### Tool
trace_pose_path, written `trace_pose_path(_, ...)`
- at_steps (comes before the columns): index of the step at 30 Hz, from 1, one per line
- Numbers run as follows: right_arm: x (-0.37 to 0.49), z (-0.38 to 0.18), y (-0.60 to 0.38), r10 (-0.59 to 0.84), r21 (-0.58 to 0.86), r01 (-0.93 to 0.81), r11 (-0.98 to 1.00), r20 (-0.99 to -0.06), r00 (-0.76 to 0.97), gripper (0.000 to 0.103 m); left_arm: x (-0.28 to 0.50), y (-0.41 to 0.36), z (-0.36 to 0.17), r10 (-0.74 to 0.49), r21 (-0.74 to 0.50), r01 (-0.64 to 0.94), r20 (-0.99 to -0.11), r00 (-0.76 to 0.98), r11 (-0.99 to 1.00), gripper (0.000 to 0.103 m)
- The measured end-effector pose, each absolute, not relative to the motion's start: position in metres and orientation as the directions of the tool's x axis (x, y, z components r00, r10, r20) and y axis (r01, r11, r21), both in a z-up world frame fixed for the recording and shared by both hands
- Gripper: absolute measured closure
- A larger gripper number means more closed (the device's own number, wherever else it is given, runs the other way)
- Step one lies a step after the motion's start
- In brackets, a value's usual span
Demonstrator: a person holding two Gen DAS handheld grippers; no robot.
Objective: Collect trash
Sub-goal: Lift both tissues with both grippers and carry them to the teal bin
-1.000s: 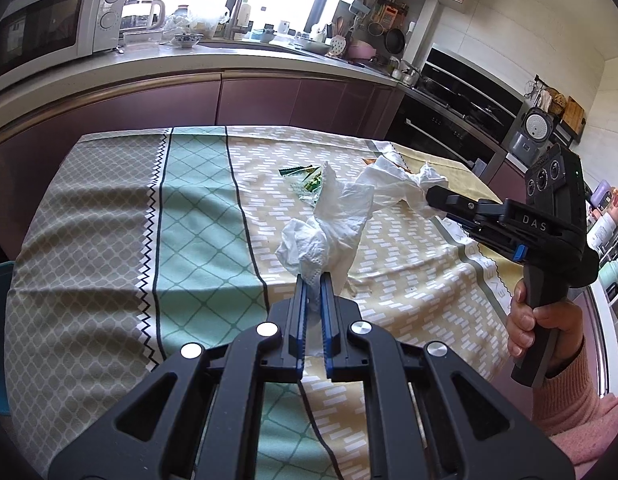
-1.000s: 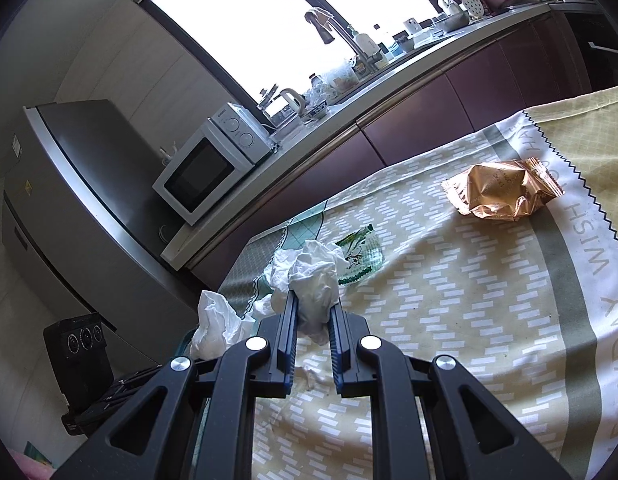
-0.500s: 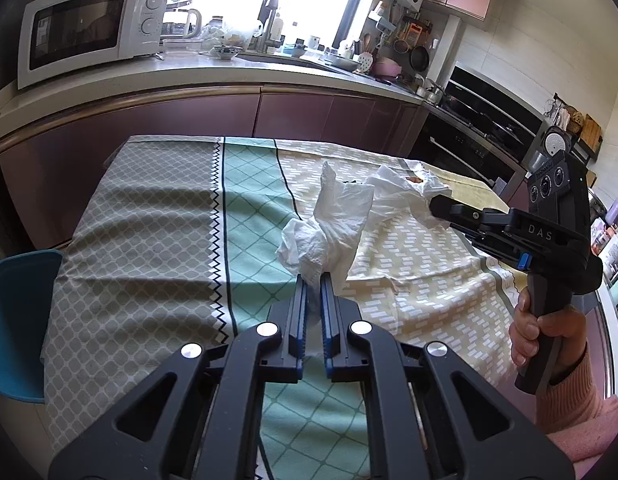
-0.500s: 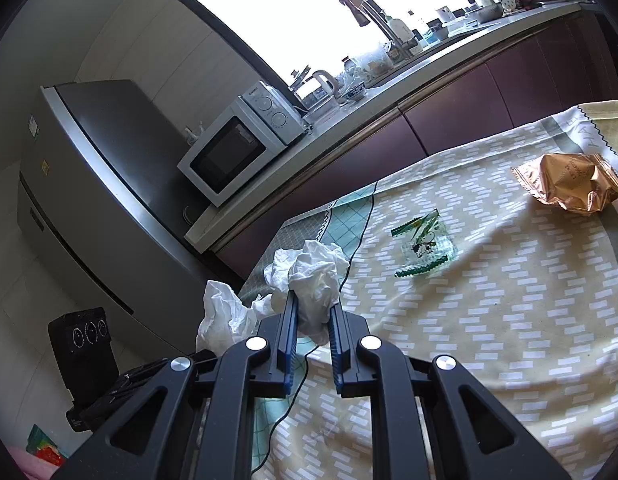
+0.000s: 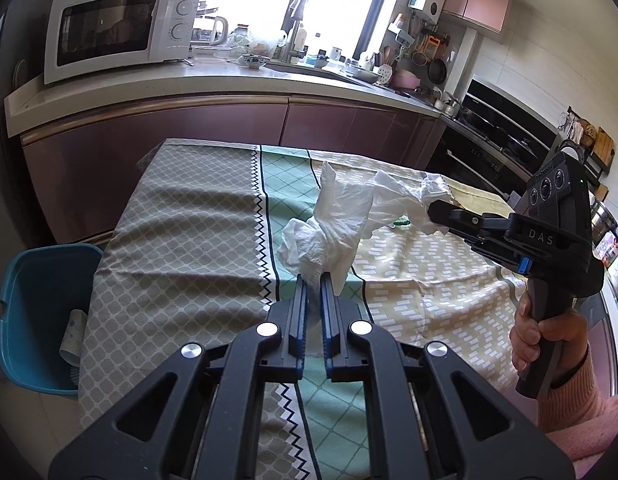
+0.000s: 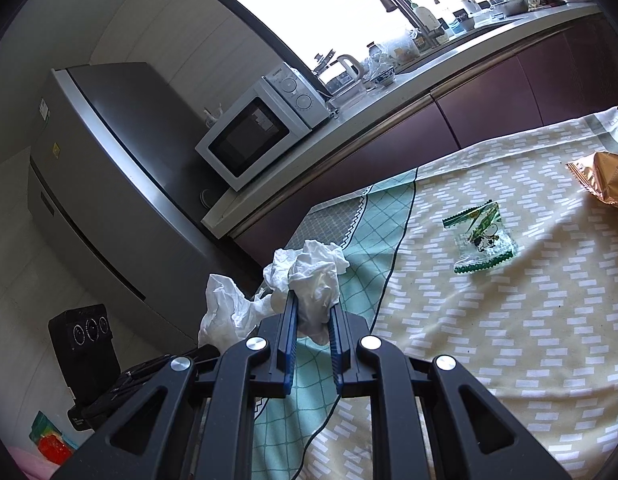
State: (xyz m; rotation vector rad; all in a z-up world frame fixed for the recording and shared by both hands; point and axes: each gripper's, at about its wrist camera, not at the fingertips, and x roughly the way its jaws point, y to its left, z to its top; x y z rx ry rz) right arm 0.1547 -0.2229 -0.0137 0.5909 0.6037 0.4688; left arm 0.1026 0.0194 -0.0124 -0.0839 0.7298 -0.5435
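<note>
My left gripper is shut on a crumpled white tissue, held up above the patterned tablecloth. Beside it on the right, my right gripper is shut on a second white tissue. The right wrist view shows that gripper with its tissue wad pinched between the pads; the left gripper's tissue hangs at lower left. A blue bin stands on the floor off the table's left edge. A green-and-clear wrapper and a gold snack bag lie on the table.
A kitchen counter with a white microwave and sink runs behind the table. A grey fridge stands left of it, an oven at the right. A hand in a pink sleeve grips the right tool's handle.
Both grippers have carried their tissues leftward across the table. The blue bin has come into the left wrist view, and the wrapper and gold bag have slid to the right.
</note>
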Motion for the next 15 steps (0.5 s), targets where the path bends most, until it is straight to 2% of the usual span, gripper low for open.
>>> trace_pose_path(15,0.174,-0.014,-0.189,0.612,0.634,-0.282,0.72,-0.388,0.689,0.09,0.099,0.05,-0.008,-0.456,-0.255,0.384,-0.604,0.653,0.887,0.096)
